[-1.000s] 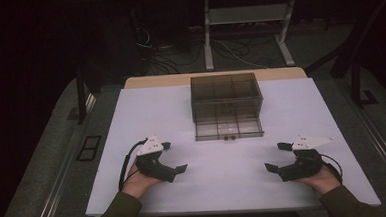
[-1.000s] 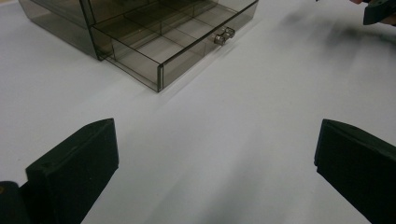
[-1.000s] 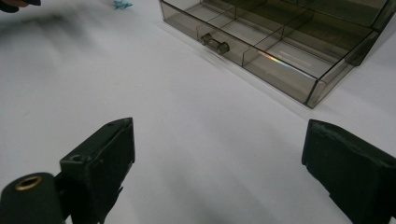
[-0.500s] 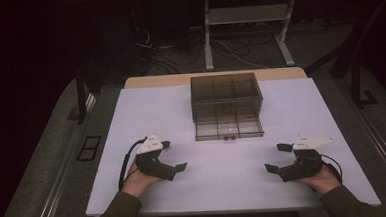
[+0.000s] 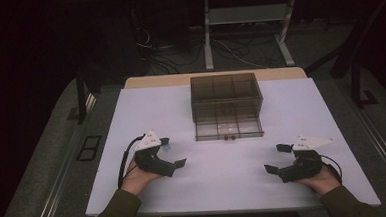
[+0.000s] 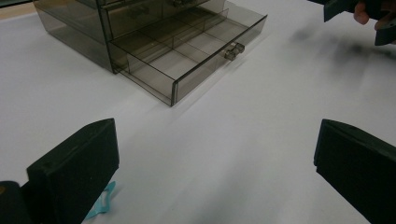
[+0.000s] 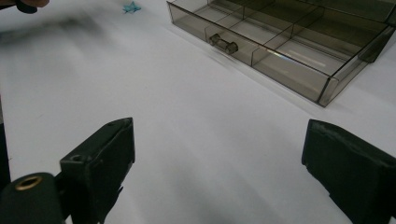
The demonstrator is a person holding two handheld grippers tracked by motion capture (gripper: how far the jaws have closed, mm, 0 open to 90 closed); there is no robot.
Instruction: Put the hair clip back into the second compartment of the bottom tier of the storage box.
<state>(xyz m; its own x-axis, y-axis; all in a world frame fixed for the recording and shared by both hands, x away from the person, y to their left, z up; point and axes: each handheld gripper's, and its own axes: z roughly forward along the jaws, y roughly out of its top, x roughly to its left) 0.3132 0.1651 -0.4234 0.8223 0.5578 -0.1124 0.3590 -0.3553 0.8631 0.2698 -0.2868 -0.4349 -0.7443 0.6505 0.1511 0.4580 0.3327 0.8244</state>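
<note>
A smoky clear drawer box [image 5: 224,94] stands at the table's far middle, its bottom drawer [image 5: 228,128] pulled out, divided into compartments and bare inside [image 6: 187,51] [image 7: 299,44]. A small teal star-shaped piece [image 5: 166,147] lies on the table beside my left gripper [image 5: 173,152], and it peeks out by the left jaw [image 6: 100,205] and lies far off [image 7: 131,7]. My left gripper [image 6: 215,172] is open, resting at front left. My right gripper [image 5: 277,158] [image 7: 219,172] is open at front right. Both hold nothing.
The white tabletop [image 5: 224,172] spreads between the two grippers and in front of the drawer. A wooden strip [image 5: 169,80] edges the far side. Beyond it are a desk frame [image 5: 247,30] and cables [image 5: 228,49] on a dark floor.
</note>
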